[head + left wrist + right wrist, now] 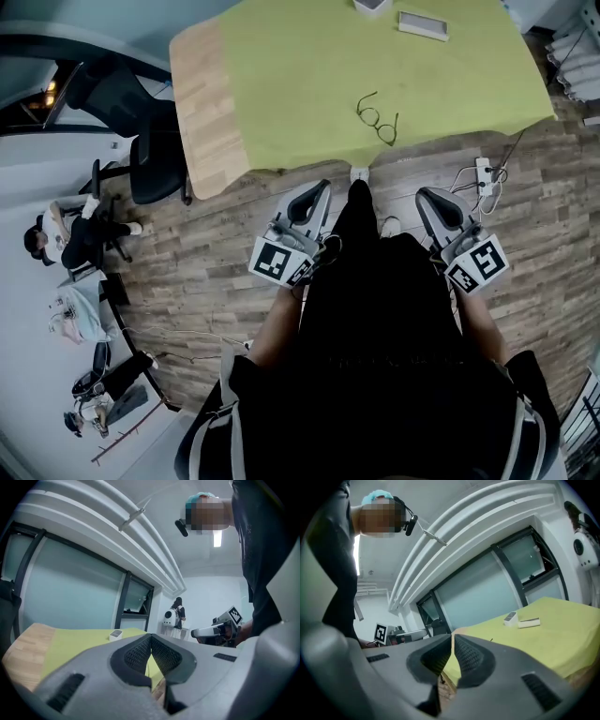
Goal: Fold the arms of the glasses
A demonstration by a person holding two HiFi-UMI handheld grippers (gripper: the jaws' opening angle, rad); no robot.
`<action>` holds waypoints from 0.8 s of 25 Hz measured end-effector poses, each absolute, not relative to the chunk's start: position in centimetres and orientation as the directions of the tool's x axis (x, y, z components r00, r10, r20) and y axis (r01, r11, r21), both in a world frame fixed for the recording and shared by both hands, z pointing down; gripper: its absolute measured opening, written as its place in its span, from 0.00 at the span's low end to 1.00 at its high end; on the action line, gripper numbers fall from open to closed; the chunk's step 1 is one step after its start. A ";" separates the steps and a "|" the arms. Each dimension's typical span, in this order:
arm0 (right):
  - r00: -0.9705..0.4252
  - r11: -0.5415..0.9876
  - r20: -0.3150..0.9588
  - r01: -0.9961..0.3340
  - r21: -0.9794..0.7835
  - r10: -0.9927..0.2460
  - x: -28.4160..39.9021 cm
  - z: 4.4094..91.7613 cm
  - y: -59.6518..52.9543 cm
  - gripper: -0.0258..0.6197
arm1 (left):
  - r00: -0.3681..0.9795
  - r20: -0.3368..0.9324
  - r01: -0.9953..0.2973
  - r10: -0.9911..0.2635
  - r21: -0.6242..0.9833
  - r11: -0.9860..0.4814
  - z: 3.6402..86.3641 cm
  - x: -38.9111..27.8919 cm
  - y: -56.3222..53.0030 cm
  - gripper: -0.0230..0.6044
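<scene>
Glasses [378, 119] lie in the head view on the green cloth [300, 84] that covers most of the table [202, 103], near the front edge and by themselves, with at least one arm seemingly swung out from the lenses. The left gripper [317, 190] and the right gripper [427, 197] hang low beside the person's body, over the wooden floor and short of the table. The glasses sit ahead of both and well apart from them, roughly midway between their lines. This looks like a ready stance, with the task not yet started. A flat white box [422, 25] and a small white block [372, 5] rest at the far edge, away from the work.

Seen from the left gripper view, the left gripper [151, 651] has its ribbed pads meeting at the tips, leaving only a thin wedge behind them with nothing in it. It tilts upward toward the ceiling, so only the cloth and the small white block [115, 634] show, and the glasses cannot be made out.

The right gripper view shows the right gripper [453, 653] closed in the same way and empty. The cloth's edge lies just beyond its tips, with the flat white box [528, 622] far off. Any sign of the glasses here is too small to be sure of. Both grippers would likely need to open and come forward over the edge.
</scene>
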State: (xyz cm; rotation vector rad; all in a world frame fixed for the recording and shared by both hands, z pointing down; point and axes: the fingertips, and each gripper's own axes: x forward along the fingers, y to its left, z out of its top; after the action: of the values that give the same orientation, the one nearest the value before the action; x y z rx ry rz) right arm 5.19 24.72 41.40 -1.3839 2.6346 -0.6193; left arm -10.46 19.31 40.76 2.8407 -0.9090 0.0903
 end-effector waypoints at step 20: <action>-0.487 0.345 0.335 -0.849 -0.401 -0.807 5.8 48.2 12.9 0.10 | 0.876 0.183 -0.474 -0.447 0.154 -0.867 43.7 -7.6 5.7 0.07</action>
State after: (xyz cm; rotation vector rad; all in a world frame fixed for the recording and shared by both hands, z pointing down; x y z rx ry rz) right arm 5.79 12.91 48.20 -1.6275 2.6397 -0.8657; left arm -7.64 5.69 43.65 2.8523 -0.7077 0.2096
